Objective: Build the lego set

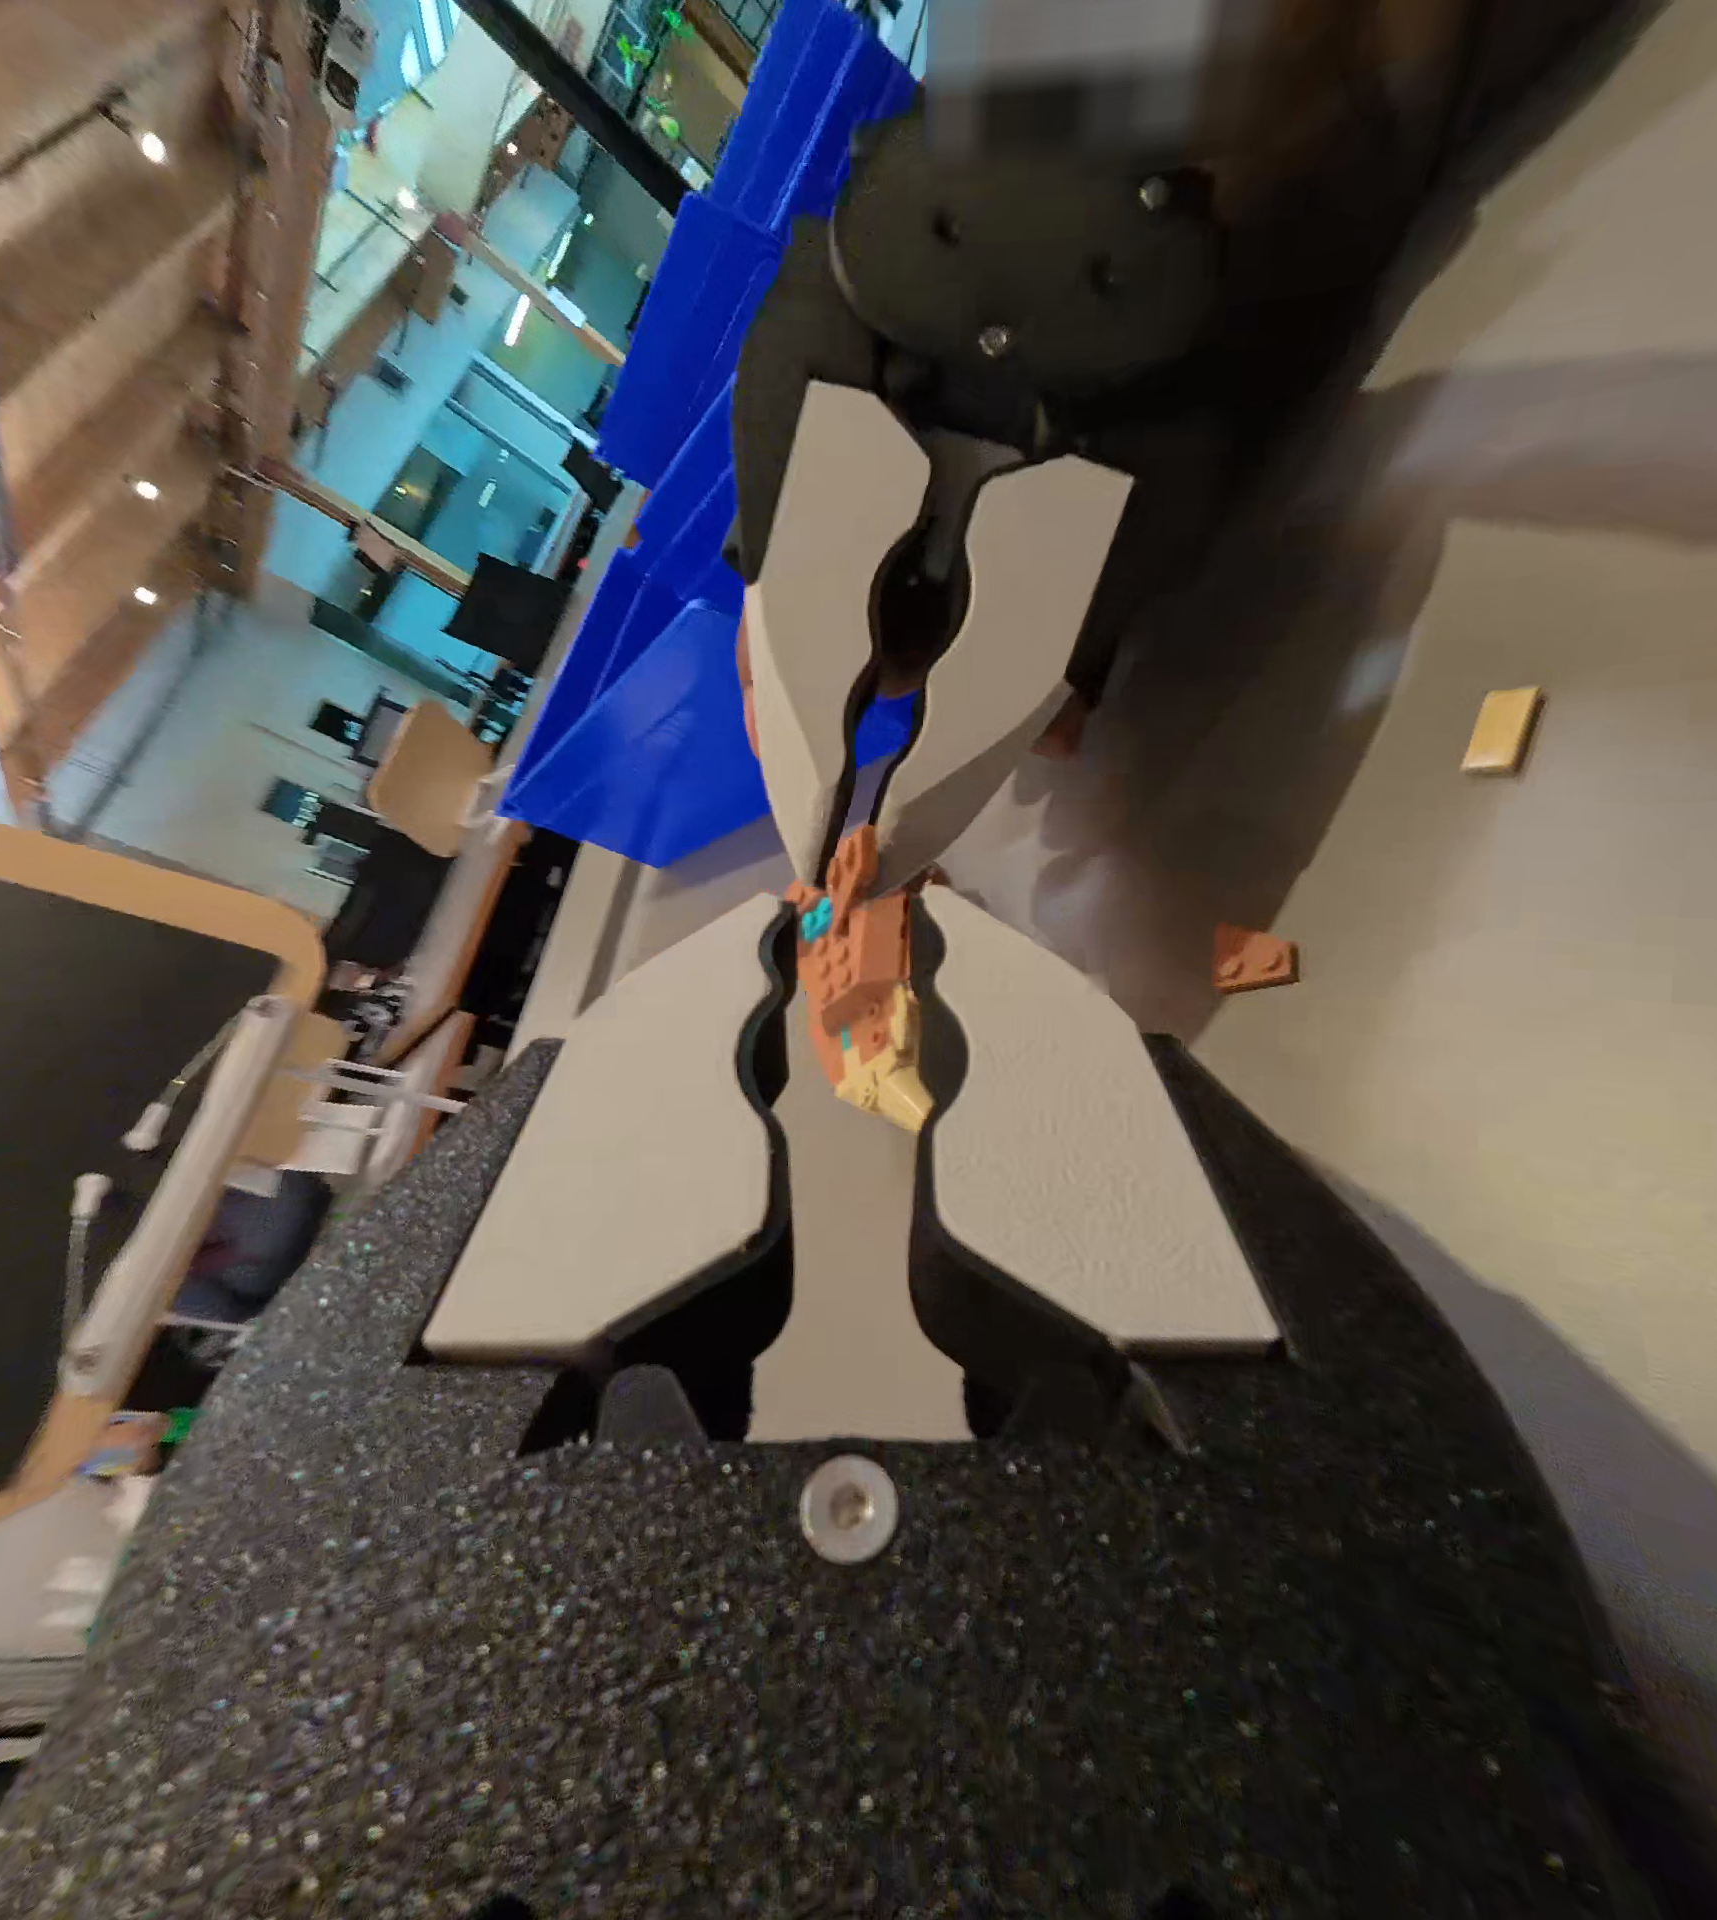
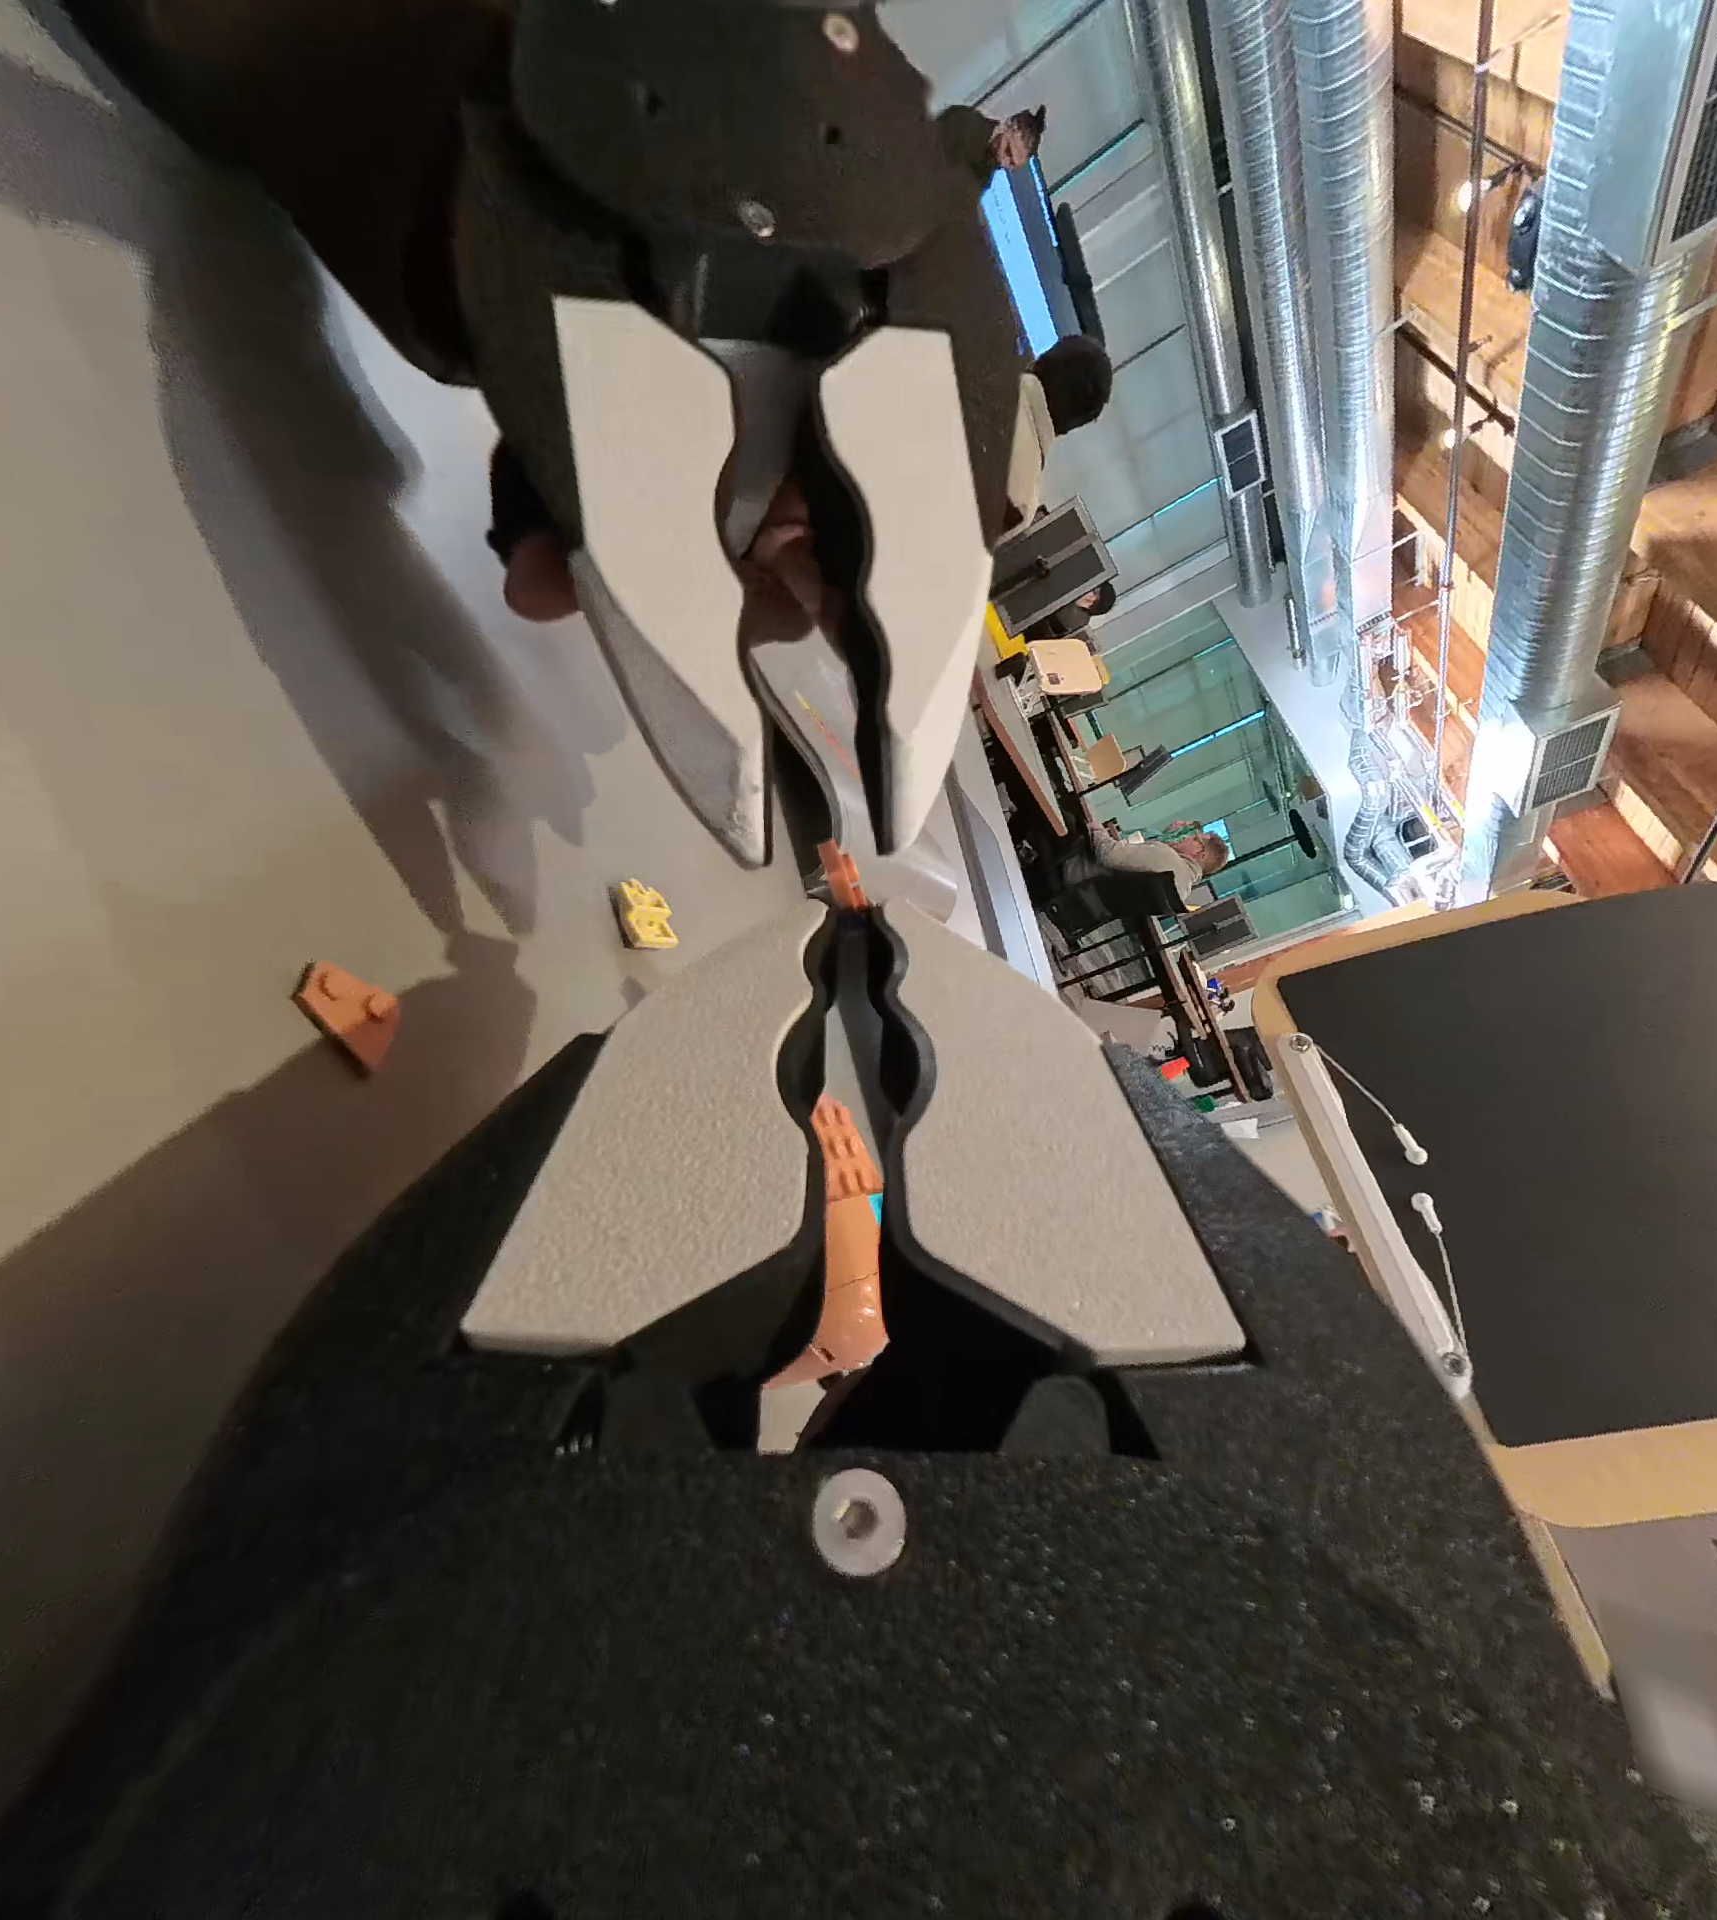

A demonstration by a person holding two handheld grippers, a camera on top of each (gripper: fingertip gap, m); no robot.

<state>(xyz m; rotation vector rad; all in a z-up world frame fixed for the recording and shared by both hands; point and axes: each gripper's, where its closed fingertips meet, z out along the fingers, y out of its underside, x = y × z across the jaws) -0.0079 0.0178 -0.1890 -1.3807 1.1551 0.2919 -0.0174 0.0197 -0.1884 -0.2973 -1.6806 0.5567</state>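
Much of the lego build (image 1: 859, 992) is hidden between both tools. The left tongs (image 1: 849, 914) are clamped on its orange body; the right tongs (image 1: 849, 842) pinch its upper end, held above the table (image 1: 1560, 1039). 2 loose pieces lie there: an orange plate (image 2: 347, 1013) and a tan piece (image 2: 644, 914).

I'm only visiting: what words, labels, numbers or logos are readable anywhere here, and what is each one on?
None can be read.
The lit screen far off in the right wrist view: too blurred to read.
The lego build and the blue bins: no print visible.
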